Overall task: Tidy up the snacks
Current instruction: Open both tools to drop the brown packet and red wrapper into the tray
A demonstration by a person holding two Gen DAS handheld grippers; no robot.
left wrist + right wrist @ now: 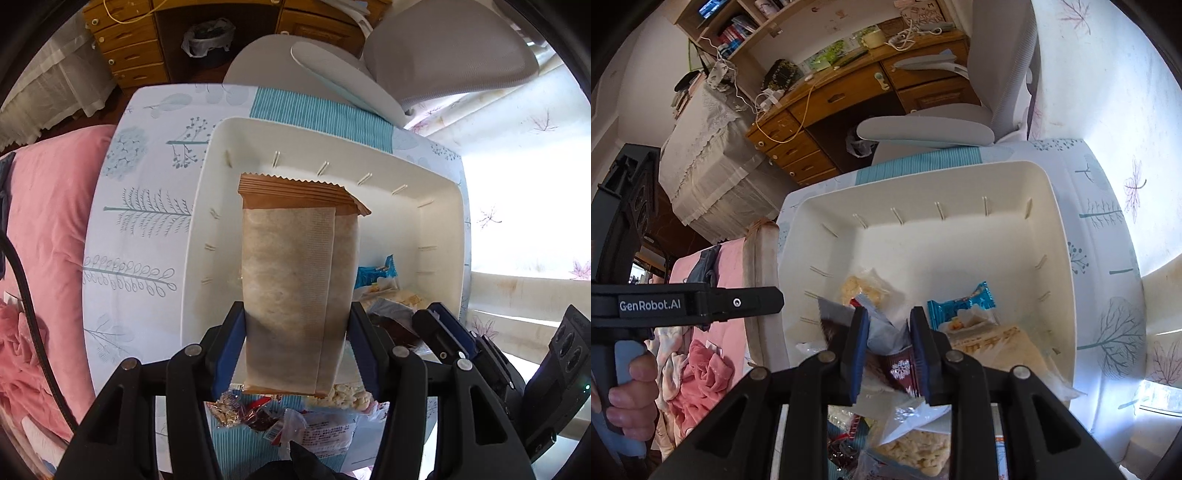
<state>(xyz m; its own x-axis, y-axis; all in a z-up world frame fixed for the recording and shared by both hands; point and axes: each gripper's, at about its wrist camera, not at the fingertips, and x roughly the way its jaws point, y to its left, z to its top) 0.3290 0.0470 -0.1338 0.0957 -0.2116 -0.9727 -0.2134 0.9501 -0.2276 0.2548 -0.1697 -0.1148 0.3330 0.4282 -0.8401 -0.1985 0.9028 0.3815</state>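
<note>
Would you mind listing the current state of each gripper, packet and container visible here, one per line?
left gripper: shut on the brown snack packet.
brown snack packet: held lengthwise over the bin, sealed.
right gripper: shut on a clear wrapped snack.
clear wrapped snack: pinched between the pads, over the bin.
white bin: open-topped, partly filled at the near end.
blue snack packet: lying in the bin, sealed.

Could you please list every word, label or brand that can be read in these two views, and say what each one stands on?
"GenRobot.AI": white lettering on the black body of the left gripper, seen in the right wrist view.
Fine print on the brown packet held in the left gripper: too small to read.
Print on the white label among the loose snacks: blurred.
Orange characters on the pale packet in the white bin: unreadable.
</note>
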